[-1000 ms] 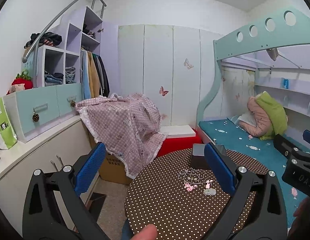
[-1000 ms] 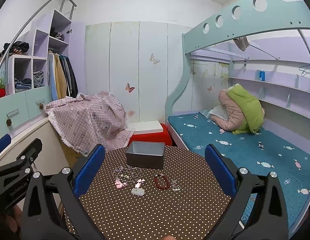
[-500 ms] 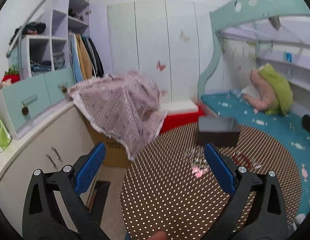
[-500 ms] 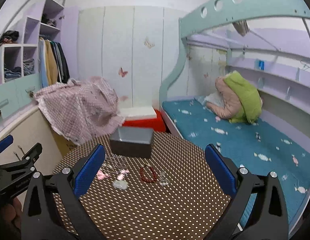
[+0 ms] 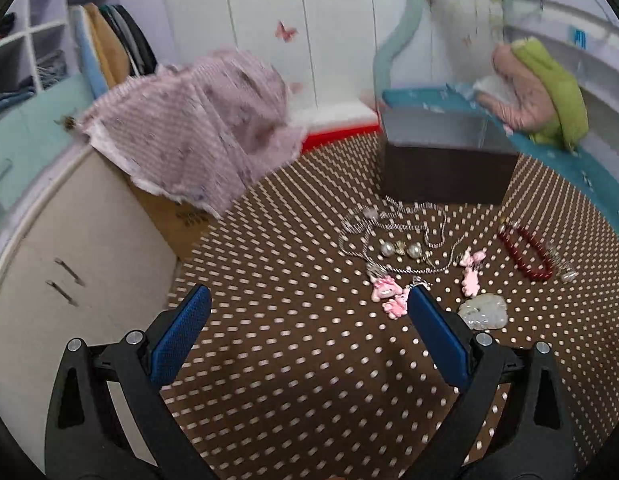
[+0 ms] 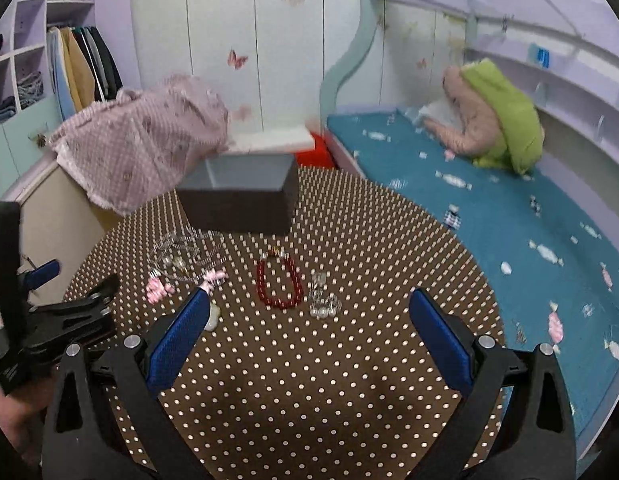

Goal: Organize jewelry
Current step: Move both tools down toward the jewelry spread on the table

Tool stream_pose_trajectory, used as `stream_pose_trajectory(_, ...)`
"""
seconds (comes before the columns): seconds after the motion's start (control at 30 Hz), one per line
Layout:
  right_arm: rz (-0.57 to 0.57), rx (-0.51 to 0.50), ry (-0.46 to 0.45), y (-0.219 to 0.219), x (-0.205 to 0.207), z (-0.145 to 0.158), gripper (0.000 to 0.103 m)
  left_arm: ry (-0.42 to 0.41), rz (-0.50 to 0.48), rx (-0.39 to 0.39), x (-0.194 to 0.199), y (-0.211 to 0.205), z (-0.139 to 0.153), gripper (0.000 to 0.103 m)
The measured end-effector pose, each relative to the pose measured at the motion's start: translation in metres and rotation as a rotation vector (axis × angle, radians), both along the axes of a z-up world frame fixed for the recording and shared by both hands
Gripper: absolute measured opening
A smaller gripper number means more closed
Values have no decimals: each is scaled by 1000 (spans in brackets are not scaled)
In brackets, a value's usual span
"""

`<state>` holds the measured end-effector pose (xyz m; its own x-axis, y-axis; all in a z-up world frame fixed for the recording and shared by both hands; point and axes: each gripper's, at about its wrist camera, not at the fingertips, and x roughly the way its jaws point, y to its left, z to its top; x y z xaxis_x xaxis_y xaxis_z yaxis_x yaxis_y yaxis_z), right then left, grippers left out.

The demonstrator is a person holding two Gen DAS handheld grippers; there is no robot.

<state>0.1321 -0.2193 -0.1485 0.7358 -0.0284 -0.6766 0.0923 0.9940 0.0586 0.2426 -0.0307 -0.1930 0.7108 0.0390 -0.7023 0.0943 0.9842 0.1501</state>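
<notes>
A round table with a brown dotted cloth [image 5: 293,360] [image 6: 309,380] holds loose jewelry in front of an open dark box [image 5: 445,160] [image 6: 241,196]. There are silver chains with pearls [image 5: 397,240] [image 6: 185,256], pink charms [image 5: 389,292] [image 6: 157,289], a pale jade pendant [image 5: 483,312], a red bead bracelet [image 5: 527,254] [image 6: 279,284] and pearl earrings [image 6: 324,305]. My left gripper [image 5: 305,320] is open and empty, near the pink charms. My right gripper [image 6: 309,328] is open and empty, just short of the bracelet. The left gripper's body shows in the right wrist view [image 6: 49,320].
A bed with a teal cover [image 6: 509,220] runs along the right of the table, with a green and pink bundle [image 6: 497,116] on it. A pink checked cloth [image 5: 189,128] covers a box at the left, beside white cabinets [image 5: 69,248].
Both grippers have moved forward and tilted down over the table. The jewelry and box now look much larger and closer. Both jaws stay open.
</notes>
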Motion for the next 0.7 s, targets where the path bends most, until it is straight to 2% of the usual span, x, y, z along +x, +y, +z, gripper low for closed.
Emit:
stream_pose_trajectory(0.3, 30, 54, 129, -9, 15, -31, 96, 132, -31, -2, 34, -17, -41, 98)
stream_pose_trajectory(0.5, 56, 74, 164, -2, 22, -38, 96, 157, 4, -45, 46, -5, -43, 98)
stream_pose_trajectory(0.7, 105, 78, 196, 15, 32, -42, 96, 166, 44, -147, 50, 22, -37, 98)
